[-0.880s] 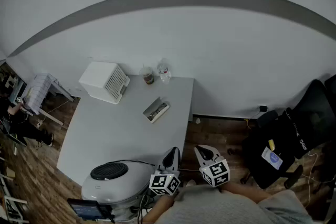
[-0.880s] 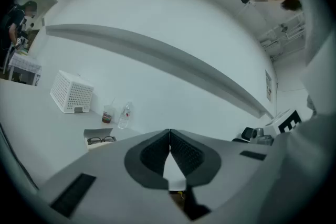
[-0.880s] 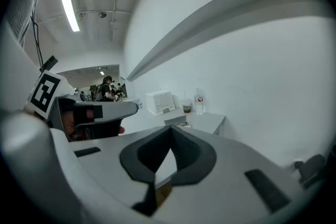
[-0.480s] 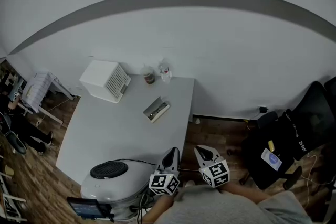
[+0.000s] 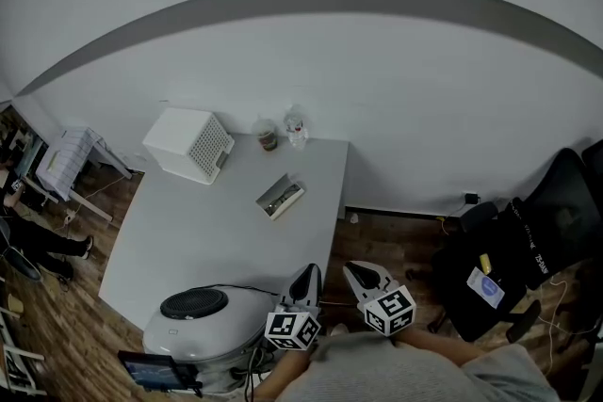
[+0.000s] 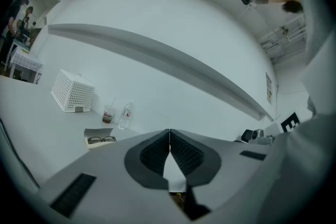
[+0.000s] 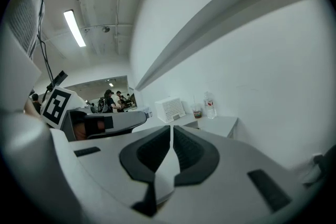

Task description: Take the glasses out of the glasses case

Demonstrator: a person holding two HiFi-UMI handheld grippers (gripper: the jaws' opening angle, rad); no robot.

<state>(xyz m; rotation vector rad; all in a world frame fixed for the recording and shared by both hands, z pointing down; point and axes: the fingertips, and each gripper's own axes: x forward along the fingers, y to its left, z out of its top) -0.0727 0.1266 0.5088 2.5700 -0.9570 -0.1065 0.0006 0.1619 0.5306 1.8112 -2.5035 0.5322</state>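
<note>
An open glasses case (image 5: 281, 197) lies on the white table (image 5: 207, 231) toward its far right side, with dark-framed glasses (image 6: 102, 139) resting inside it. Both grippers hover off the table's near edge, far from the case. My left gripper (image 5: 308, 275) is shut with nothing between its jaws; its view shows the tips meeting (image 6: 169, 131). My right gripper (image 5: 356, 270), beside it to the right, is also shut and empty, with its jaws touching (image 7: 171, 127). In the right gripper view the case is hidden.
A white perforated basket (image 5: 188, 145) stands at the table's far left corner. A drink cup (image 5: 267, 137) and a small water bottle (image 5: 296, 130) stand at the far edge. A round white appliance (image 5: 198, 320) occupies the near edge. A black chair (image 5: 528, 249) is at right.
Both grippers stay almost still near the table's front edge. A person at the far left of the head view has moved; the case and glasses have not.
</note>
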